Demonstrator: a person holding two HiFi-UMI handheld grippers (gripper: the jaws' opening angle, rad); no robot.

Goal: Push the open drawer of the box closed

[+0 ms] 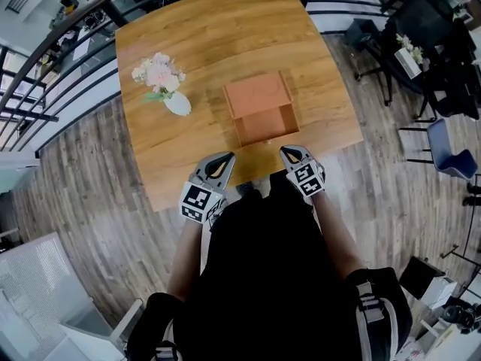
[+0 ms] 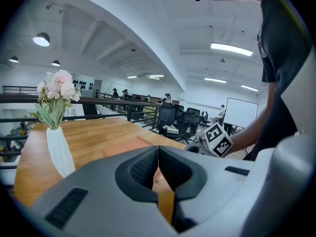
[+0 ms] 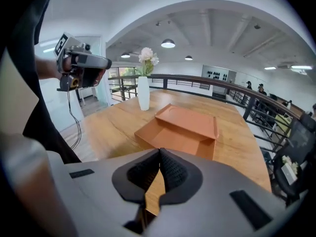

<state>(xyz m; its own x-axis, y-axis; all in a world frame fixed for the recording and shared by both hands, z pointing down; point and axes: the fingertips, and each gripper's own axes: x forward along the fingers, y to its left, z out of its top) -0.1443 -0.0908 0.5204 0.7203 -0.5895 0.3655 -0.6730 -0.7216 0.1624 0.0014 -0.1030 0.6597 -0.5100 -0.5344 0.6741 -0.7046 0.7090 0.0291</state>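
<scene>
Orange box [image 1: 258,95] sits mid-way across the table [image 1: 195,43], its drawer [image 1: 265,128] pulled out toward the person; left gripper [image 1: 222,159] and right gripper [image 1: 290,153] hover at the near edge, flanking the drawer front, not touching; both pairs of jaws pressed together, empty, probably to push with blunt tips; flower vase [image 1: 177,102] stands well apart to the left.

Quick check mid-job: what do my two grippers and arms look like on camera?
Both the left gripper and right gripper have light grey shells tapering to a point, with black ribbed pads inside. Each carries a cube with black-and-white square markers. A thin dark cable hangs from the left one. The person wears a black short-sleeved top.
</scene>
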